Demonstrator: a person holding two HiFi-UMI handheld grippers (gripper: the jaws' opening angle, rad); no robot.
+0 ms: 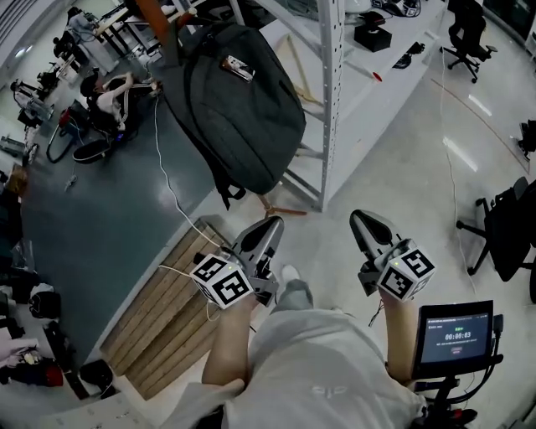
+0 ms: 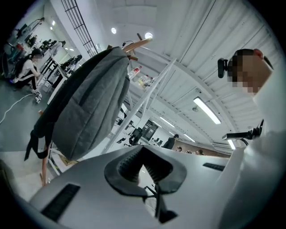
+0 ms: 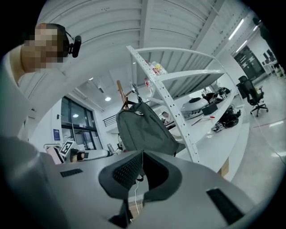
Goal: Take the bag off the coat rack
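Note:
A dark grey backpack (image 1: 239, 105) hangs from the wooden coat rack (image 1: 155, 25) at the top of the head view. Both grippers are held low, in front of the person, and point up toward the bag without touching it. The left gripper (image 1: 273, 223) is shut and empty, a short way below the bag's bottom edge. To its right, the right gripper (image 1: 360, 217) is also shut with nothing in it. In the left gripper view the backpack (image 2: 87, 105) hangs off a wooden peg (image 2: 139, 43) beyond the shut left gripper (image 2: 142, 154). The right gripper view shows the backpack (image 3: 143, 127) beyond the shut right gripper (image 3: 141, 156).
A white metal shelf unit (image 1: 333, 100) stands right behind the bag. A wooden pallet (image 1: 163, 314) lies on the floor at the left, with a white cable (image 1: 167, 188) across it. A small screen (image 1: 455, 335) is at the lower right, and black office chairs (image 1: 507, 235) are further right.

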